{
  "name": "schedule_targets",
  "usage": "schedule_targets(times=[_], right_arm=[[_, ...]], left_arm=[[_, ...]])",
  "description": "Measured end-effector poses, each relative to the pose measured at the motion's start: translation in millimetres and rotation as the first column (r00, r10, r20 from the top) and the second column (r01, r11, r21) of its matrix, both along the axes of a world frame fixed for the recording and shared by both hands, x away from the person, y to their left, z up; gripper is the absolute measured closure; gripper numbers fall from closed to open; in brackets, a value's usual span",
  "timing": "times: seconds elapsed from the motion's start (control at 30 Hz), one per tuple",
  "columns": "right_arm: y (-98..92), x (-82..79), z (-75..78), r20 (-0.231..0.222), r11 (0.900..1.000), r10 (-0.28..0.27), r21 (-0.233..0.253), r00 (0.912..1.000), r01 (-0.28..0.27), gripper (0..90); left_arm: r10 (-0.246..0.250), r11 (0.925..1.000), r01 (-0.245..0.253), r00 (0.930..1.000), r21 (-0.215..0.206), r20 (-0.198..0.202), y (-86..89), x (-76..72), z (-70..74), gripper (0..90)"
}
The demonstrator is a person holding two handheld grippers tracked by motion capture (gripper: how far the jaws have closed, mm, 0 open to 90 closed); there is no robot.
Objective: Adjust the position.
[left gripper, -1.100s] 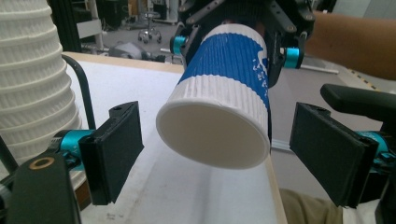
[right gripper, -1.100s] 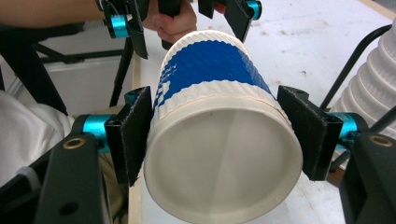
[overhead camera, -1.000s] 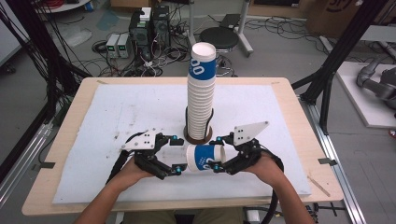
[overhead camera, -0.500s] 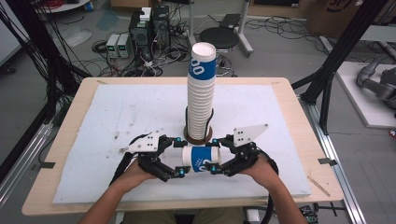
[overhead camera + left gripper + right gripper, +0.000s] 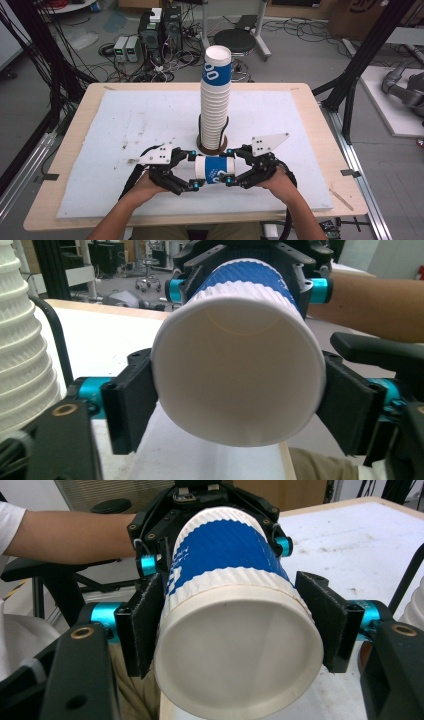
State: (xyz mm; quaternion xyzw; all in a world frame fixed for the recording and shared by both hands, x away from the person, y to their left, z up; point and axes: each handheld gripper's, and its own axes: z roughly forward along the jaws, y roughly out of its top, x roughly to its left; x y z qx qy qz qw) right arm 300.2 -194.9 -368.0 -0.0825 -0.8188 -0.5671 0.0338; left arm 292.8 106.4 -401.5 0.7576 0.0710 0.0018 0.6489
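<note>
Just in front of the tall cup stack (image 5: 216,107), a blue-and-white paper cup (image 5: 214,169) lies sideways, clamped at one end by the left gripper (image 5: 191,170) and at the other by the right gripper (image 5: 231,166).

Forearms in from the near edge, converging. Left gripper (image 5: 192,171) and right gripper (image 5: 231,166) pointed at each other near the table's middle, jaws of both closed on something held between them.
</note>
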Motion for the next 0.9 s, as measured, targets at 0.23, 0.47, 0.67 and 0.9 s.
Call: schedule_targets(times=[0.23,0.47,0.67,0.9], right_arm=[[0.2,0.3,-1.8,-0.031,1.0,-0.003,-0.031,0.9995,0.002,31.2],[1.8,0.8,-1.3,-0.05,0.997,-0.063,-0.037,0.9967,0.061,20.4],[-3.7,-0.1,5.5,-0.014,0.994,-0.1,-0.037,0.9949,0.1,20.3],[-3.1,-4.7,16.0,0.077,0.985,-0.131,-0.105,0.9883,0.139,20.4]], left_arm=[[0.001,0.9996,-0.001,0.9999,0.028,0.013,-0.1,-0.7,0.6,28.6],[0.019,0.9983,-0.02,0.9997,0.054,0.015,1.1,0.3,1.7,29.2],[0.044,0.9906,-0.047,0.9987,0.129,0.024,2.6,0.7,9.0,29.7],[0.072,0.9687,-0.077,0.9969,0.236,0.03,1.1,1.8,21.9,29.8]])
